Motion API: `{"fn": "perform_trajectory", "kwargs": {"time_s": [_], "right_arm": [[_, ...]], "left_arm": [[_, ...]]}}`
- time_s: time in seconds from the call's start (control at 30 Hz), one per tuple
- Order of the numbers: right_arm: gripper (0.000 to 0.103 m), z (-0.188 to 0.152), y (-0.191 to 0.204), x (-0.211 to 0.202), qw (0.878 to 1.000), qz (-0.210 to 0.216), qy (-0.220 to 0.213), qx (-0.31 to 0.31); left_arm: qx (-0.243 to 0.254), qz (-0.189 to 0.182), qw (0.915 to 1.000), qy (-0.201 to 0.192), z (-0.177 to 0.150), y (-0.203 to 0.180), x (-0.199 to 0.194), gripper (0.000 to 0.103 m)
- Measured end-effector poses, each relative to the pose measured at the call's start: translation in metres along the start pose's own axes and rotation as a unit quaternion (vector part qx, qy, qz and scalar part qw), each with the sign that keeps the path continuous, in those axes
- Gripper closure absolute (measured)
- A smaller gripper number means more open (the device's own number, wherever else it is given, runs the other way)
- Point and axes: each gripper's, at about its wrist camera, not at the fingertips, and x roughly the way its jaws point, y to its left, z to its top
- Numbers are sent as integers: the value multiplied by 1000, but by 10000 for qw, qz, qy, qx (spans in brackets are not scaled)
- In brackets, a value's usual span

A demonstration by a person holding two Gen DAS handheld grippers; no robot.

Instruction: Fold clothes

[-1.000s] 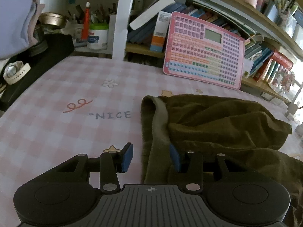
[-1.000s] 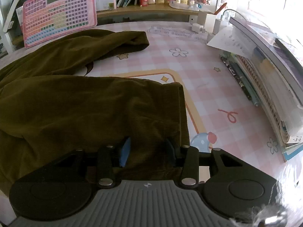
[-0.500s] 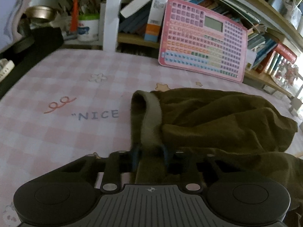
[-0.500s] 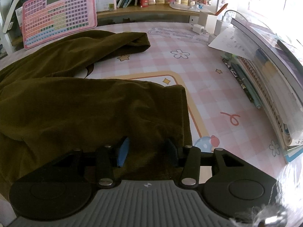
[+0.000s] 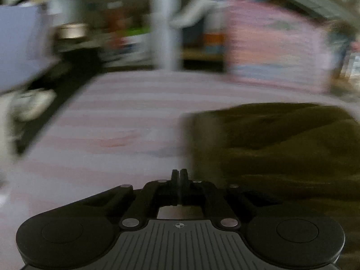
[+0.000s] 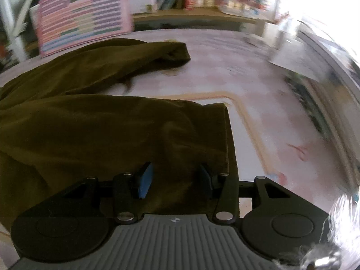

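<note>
The olive trousers lie spread on the surface. Left gripper jaws are together, cloth between them unconfirmed; right gripper jaws stand apart over the hem. Close squarely on it.

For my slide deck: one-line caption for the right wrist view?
Open right gripper poised over olive garment on pink table.
</note>
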Motion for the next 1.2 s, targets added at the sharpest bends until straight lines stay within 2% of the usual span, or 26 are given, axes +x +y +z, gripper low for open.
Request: {"fn": "perform_trajectory", "kwargs": {"time_s": [0.2, 0.23, 0.27, 0.37, 0.43, 0.53, 0.63, 0.7, 0.8, 0.87, 0.93, 1.0, 1.07, 1.2], "right_arm": [[59, 23, 45, 21, 9987, 240, -143, -432], [59, 27, 51, 24, 9981, 287, -151, -519], [59, 30, 55, 26, 9976, 335, -148, -594], [59, 32, 55, 27, 9972, 435, -116, -605], [59, 29, 48, 25, 9975, 470, -126, -512], [60, 22, 37, 17, 9988, 350, -92, -322], [60, 12, 24, 6, 9997, 206, -75, -136], [60, 5, 14, -2, 9999, 78, -94, -53], [60, -5, -1, -10, 9998, -68, -78, 140], [60, -9, -7, -13, 9996, -161, -74, 214], [60, -12, -12, -16, 9992, -291, -80, 254], [60, -14, -17, -20, 9984, -452, -122, 306], [60, -16, -22, -22, 9974, -598, -135, 378], [59, -19, -23, -17, 9984, -300, -15, 471]], "left_arm": [[-943, 215, 9947, -340, 6, 71, -15, 102], [-1105, 199, 9928, -409, 7, 80, -19, 102], [-1239, 26, 9911, -484, 7, 81, -26, 101], [-1290, -567, 9891, -421, 4, 63, -41, 90], [-1283, -923, 9867, -373, 1, 50, -48, 73], [-890, -1061, 9901, -240, -6, 17, -42, 60], [-531, -1157, 9918, -109, -7, -13, -33, 57], [-324, -1068, 9937, -71, -4, -26, -25, 51], [96, -751, 9971, 38, 1, -44, -10, 49], [392, -524, 9978, 91, 4, -55, -1, 42], [427, -487, 9979, 56, 4, -53, 2, 35], [383, -485, 9981, 81, 5, -47, 5, 34], [599, -208, 9980, -32, 6, -48, 5, 34], [578, 288, 9979, -109, 6, -36, 6, 34]]}}
